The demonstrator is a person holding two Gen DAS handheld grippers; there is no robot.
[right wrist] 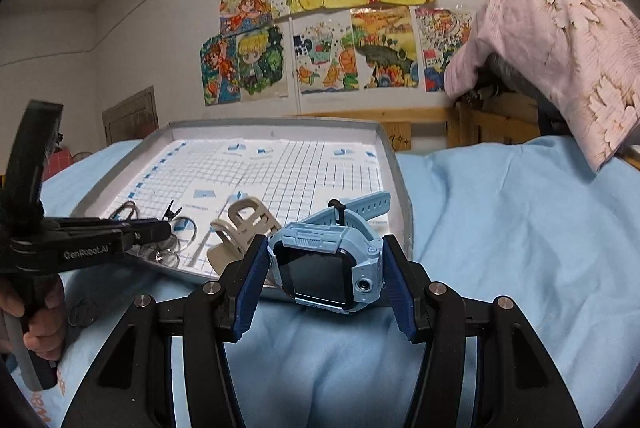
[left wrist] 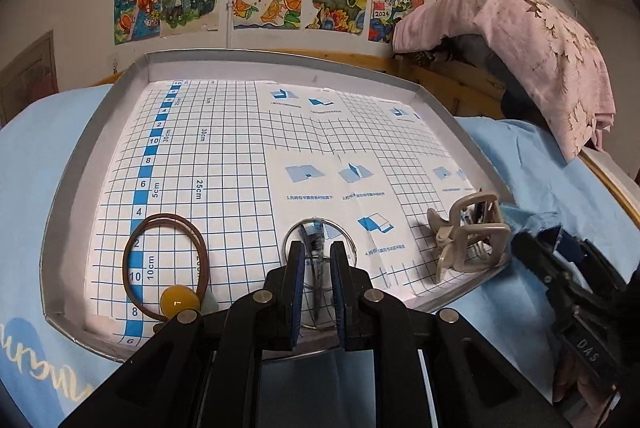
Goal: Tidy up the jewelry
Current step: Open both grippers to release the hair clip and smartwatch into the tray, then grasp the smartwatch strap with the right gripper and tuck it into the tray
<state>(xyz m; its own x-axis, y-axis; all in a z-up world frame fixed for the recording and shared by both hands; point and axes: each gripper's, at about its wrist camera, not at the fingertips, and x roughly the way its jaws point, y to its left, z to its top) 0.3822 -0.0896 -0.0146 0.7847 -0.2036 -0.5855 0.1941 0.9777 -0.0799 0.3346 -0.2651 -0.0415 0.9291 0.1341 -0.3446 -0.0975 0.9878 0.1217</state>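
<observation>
A pale blue square-faced plastic smartwatch [right wrist: 326, 268] is clamped in the right gripper [right wrist: 325, 278] jaws; silver metal rings [left wrist: 318, 260] are pinched by the left gripper [left wrist: 318, 270] jaws over a grey grid-lined tray [left wrist: 64, 211].

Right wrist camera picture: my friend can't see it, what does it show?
The right gripper holds a chunky light-blue plastic smartwatch above the blue bedsheet. Behind is a shallow grey tray with a beige hair claw clip inside.
</observation>
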